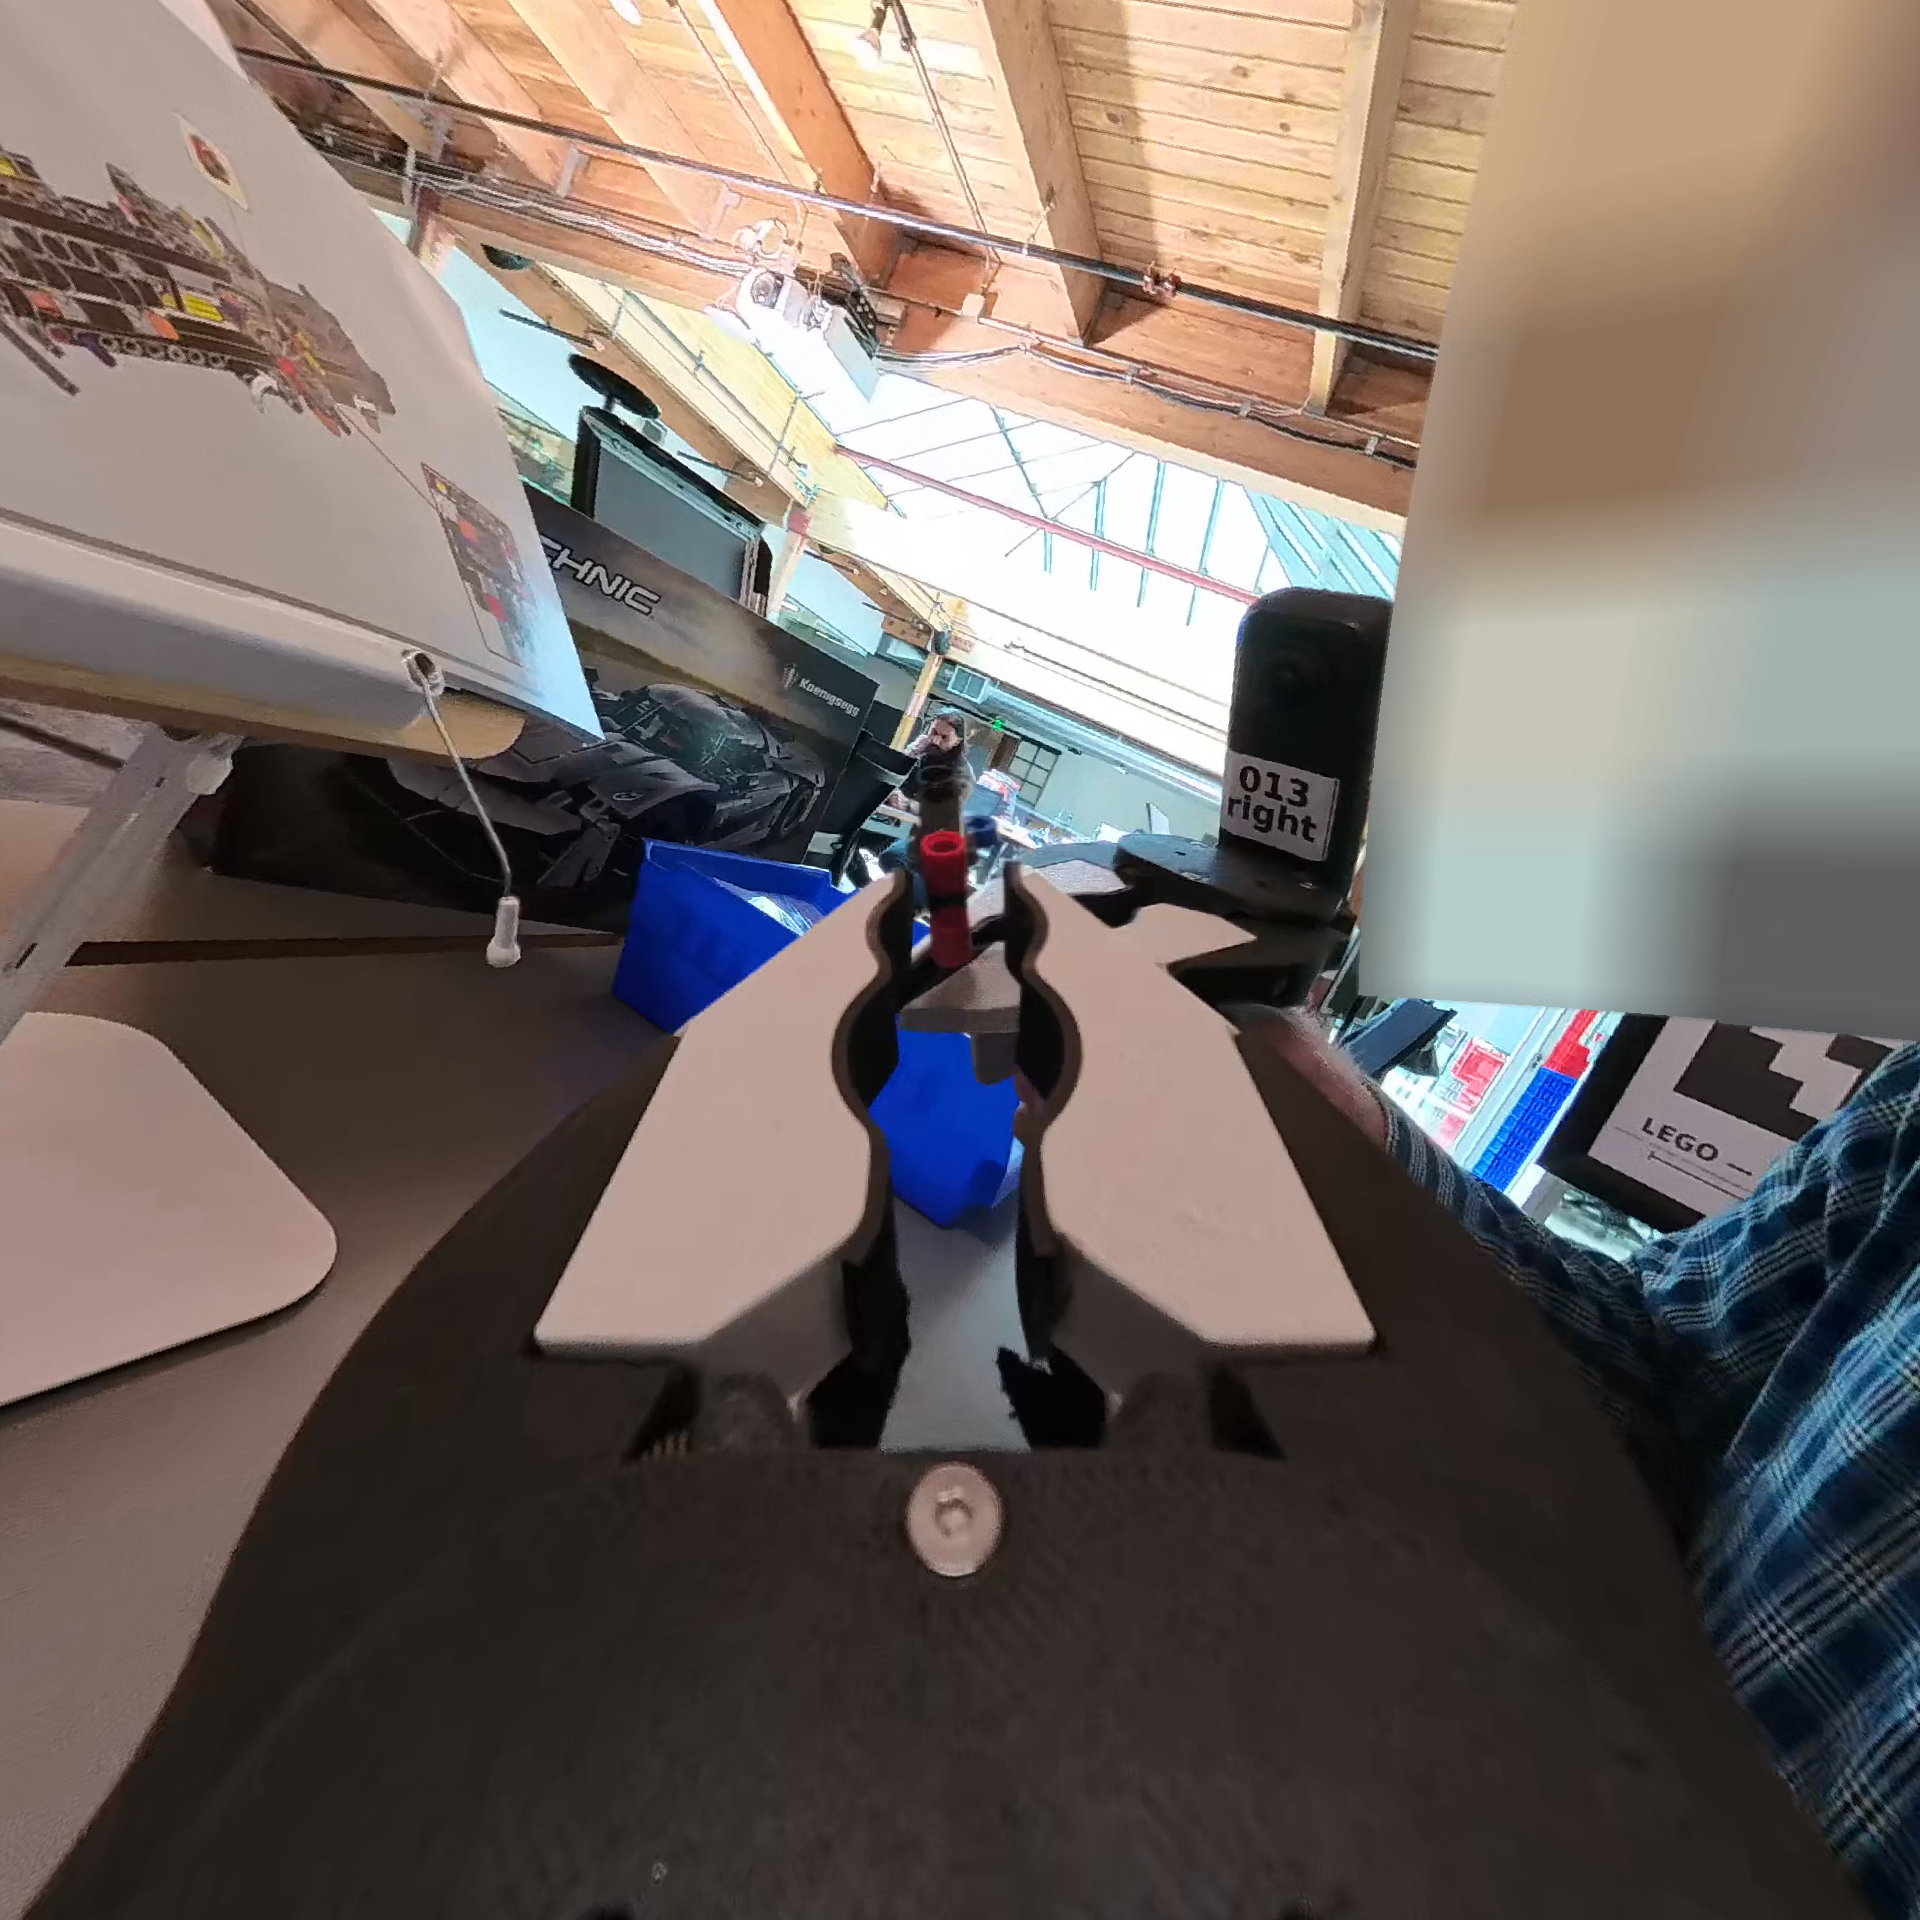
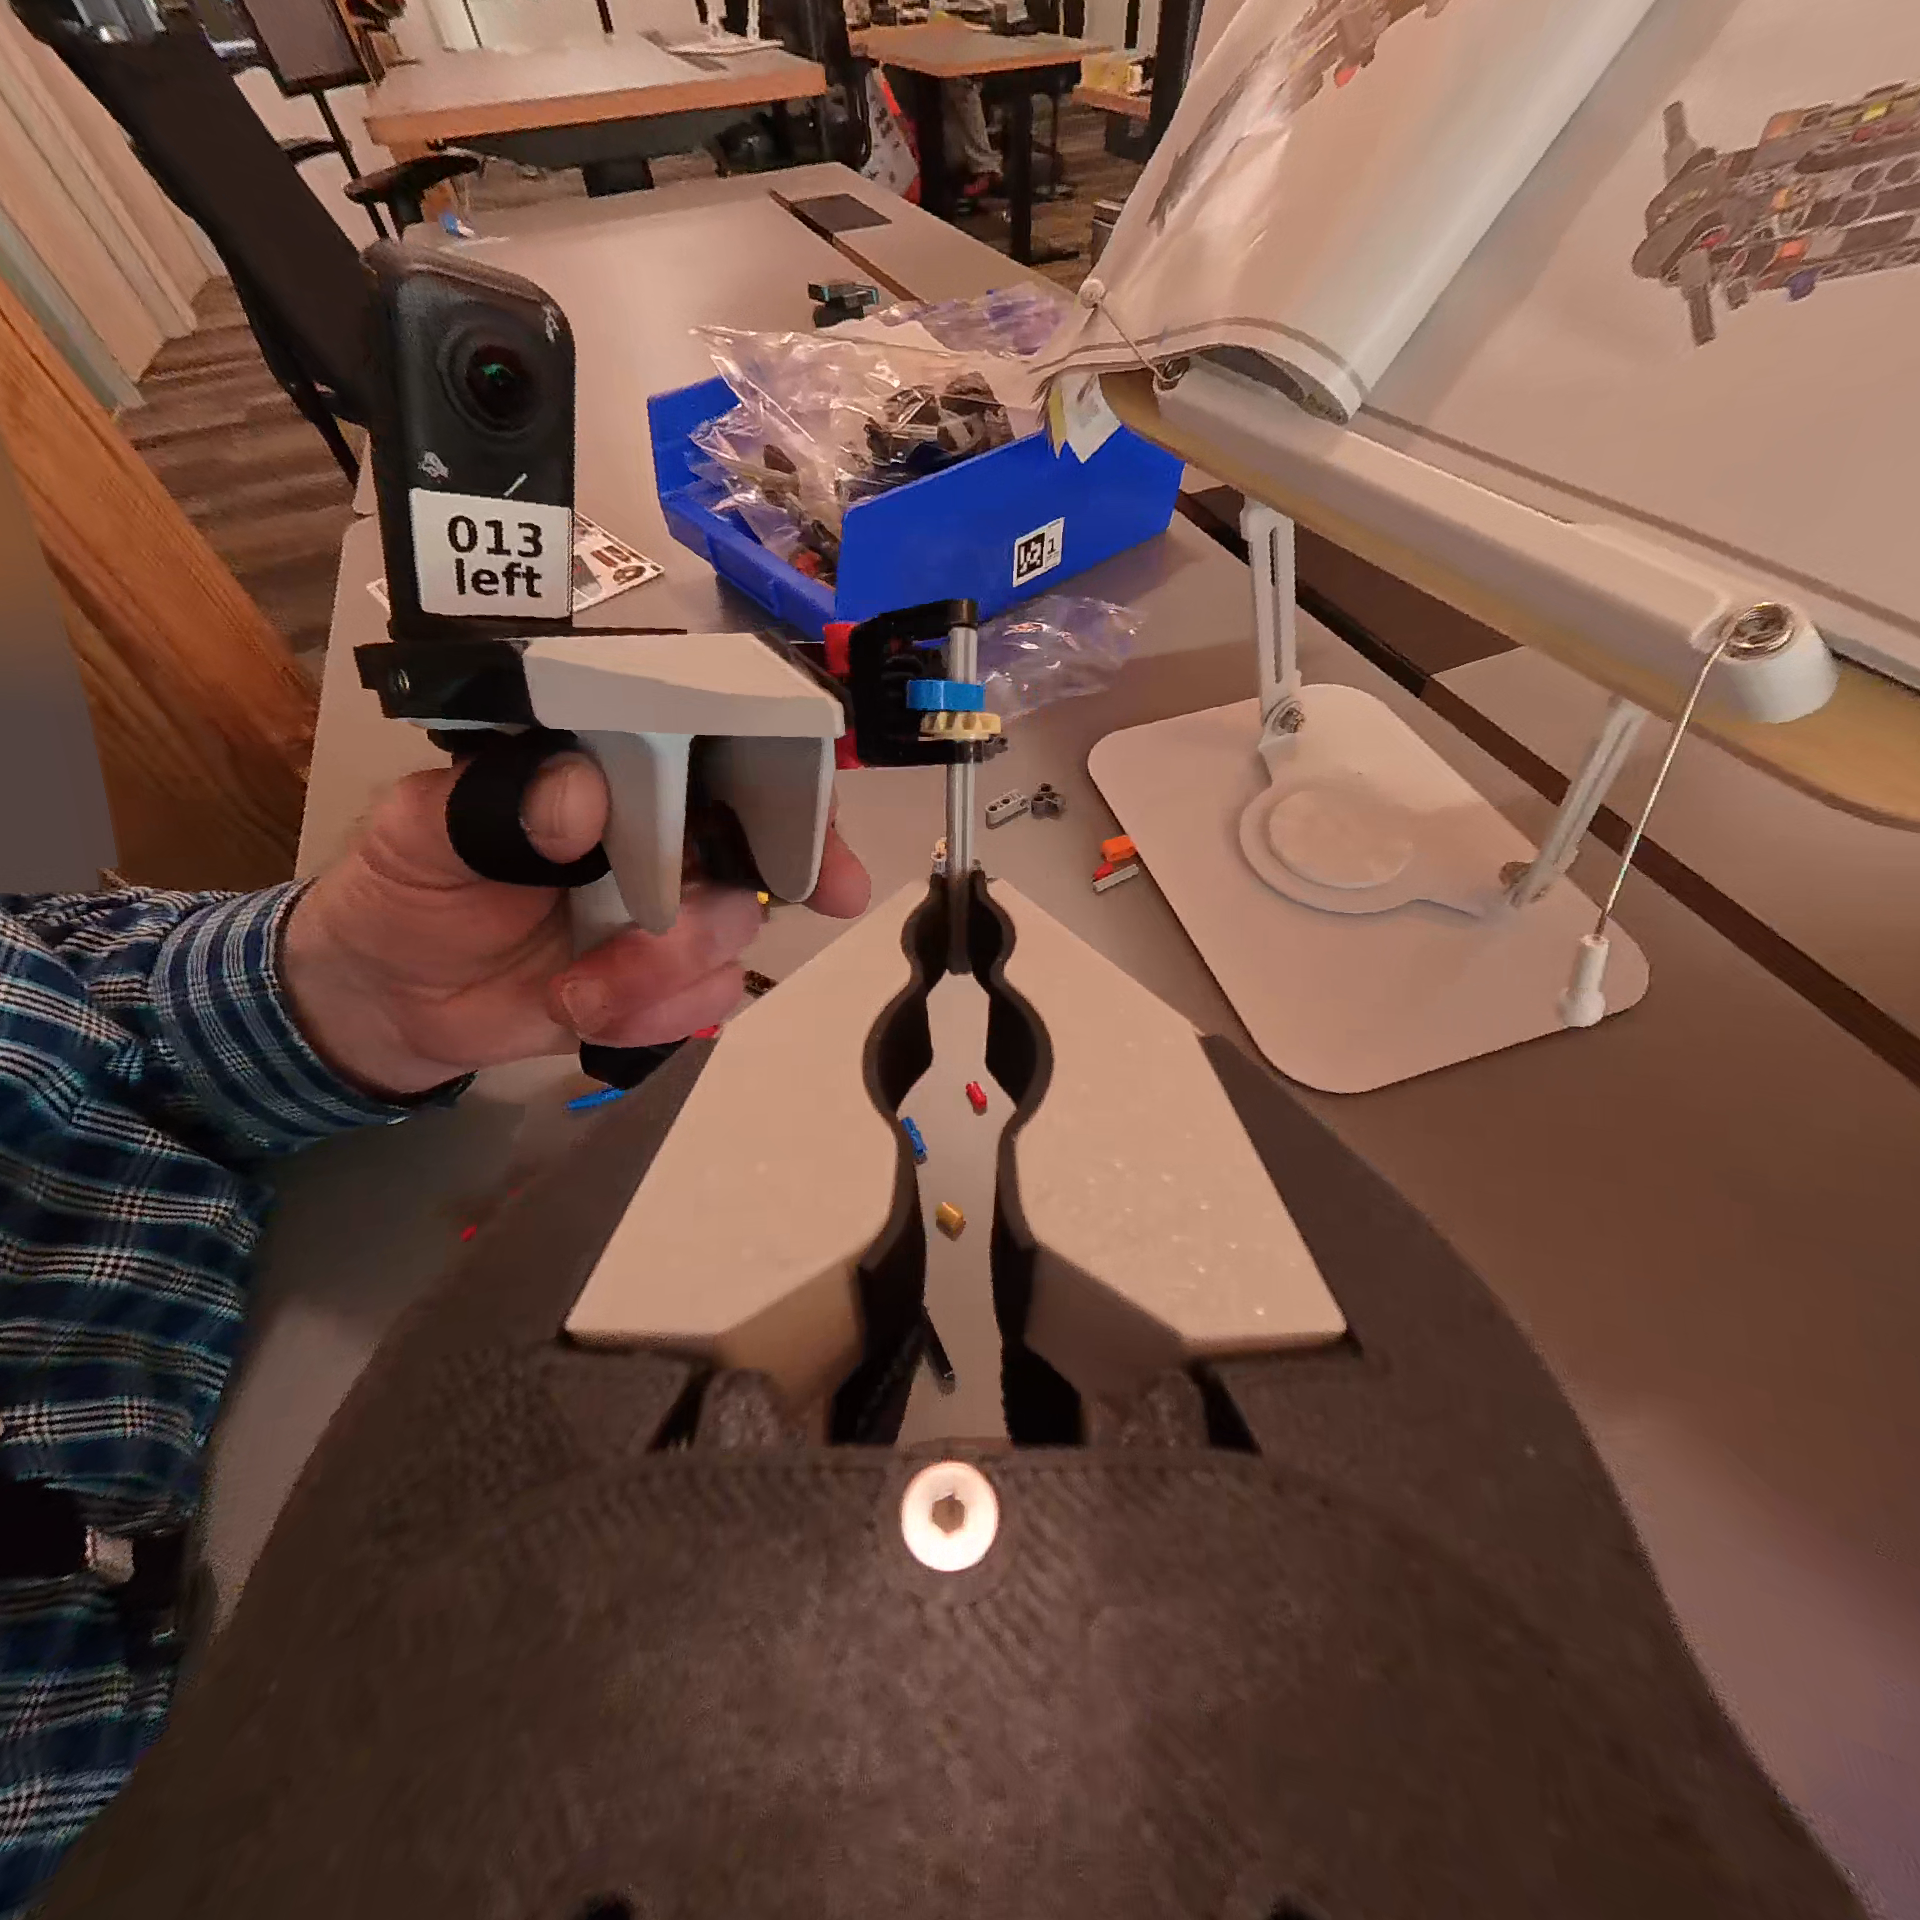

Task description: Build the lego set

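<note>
Pinching a thin grey axle [image 2: 957, 821] at its lower end, the right tool [image 2: 957, 914] has its tips pressed together at the centre of the right wrist frame. The axle rises upright into a small black lego assembly [image 2: 909, 686] carrying a blue piece [image 2: 940, 694] and a tan gear [image 2: 961, 724]. That assembly is clamped from the left of the frame by the left tool [image 2: 836, 696], which a hand [image 2: 499, 935] in a plaid sleeve [image 2: 114, 1091] grips. In the left wrist view, the left tool [image 1: 956, 894] is nearly closed on the assembly's red piece [image 1: 945, 894].

Below, the grey desk [image 2: 1351, 1299] holds scattered small bricks [image 2: 1117, 860]. A blue bin [image 2: 935, 520] of clear bags with parts sits in the upper middle of the frame. An open instruction booklet [image 2: 1558, 208] rests on a white stand [image 2: 1351, 883] at the upper right. Farther desks stand along the top edge, and the left wrist view shows a wooden beamed ceiling [image 1: 935, 156] with skylights.
</note>
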`<action>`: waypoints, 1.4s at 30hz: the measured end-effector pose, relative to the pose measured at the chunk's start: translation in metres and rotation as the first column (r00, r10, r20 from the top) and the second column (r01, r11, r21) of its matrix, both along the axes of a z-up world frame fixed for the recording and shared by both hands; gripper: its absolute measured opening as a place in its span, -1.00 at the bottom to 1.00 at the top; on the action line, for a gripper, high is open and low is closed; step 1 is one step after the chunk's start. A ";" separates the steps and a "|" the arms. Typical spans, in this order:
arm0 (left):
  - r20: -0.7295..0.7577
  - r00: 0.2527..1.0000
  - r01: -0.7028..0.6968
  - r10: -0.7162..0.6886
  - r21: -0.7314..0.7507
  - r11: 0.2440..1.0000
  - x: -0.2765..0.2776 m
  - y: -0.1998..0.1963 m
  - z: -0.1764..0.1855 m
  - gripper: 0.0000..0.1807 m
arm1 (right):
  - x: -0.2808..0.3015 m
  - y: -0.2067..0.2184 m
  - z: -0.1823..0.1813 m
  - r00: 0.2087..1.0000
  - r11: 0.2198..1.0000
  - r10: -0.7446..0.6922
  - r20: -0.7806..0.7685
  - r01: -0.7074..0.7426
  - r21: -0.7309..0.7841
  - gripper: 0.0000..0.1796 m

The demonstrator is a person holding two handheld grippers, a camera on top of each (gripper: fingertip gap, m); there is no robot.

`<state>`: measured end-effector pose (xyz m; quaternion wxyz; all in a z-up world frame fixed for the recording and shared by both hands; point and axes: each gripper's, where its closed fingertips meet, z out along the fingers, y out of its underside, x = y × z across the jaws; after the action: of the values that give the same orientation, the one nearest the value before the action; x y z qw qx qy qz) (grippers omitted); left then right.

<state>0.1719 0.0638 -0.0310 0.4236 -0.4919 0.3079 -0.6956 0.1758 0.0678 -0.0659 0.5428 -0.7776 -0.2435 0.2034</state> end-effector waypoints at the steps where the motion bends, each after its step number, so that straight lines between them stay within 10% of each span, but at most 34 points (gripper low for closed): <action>1: -0.009 1.000 0.000 0.000 0.007 1.000 0.001 -0.001 -0.001 -0.90 | -0.001 0.000 0.000 1.000 1.000 0.005 0.000 -0.005 -0.002 -1.00; 17: -0.010 0.999 0.040 -0.040 0.049 0.998 0.001 -0.010 0.002 -0.94 | -0.004 -0.016 0.008 0.974 0.981 0.175 -0.143 -0.186 -0.064 -1.00; 23: 0.070 0.992 0.107 -0.101 -0.082 0.991 -0.005 0.000 0.003 -0.94 | 0.004 -0.014 0.022 0.973 0.988 0.148 -0.177 -0.154 -0.022 -0.65; 42: 0.152 0.966 0.233 -0.209 -0.160 0.959 -0.003 -0.005 0.005 -0.94 | -0.006 -0.004 0.044 0.993 0.986 0.096 -0.072 -0.085 0.146 -0.91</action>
<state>0.1690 0.0583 -0.0265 0.3176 -0.4422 0.2692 -0.7944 0.1694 0.0636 -0.0217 0.5963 -0.7163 -0.2710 0.2405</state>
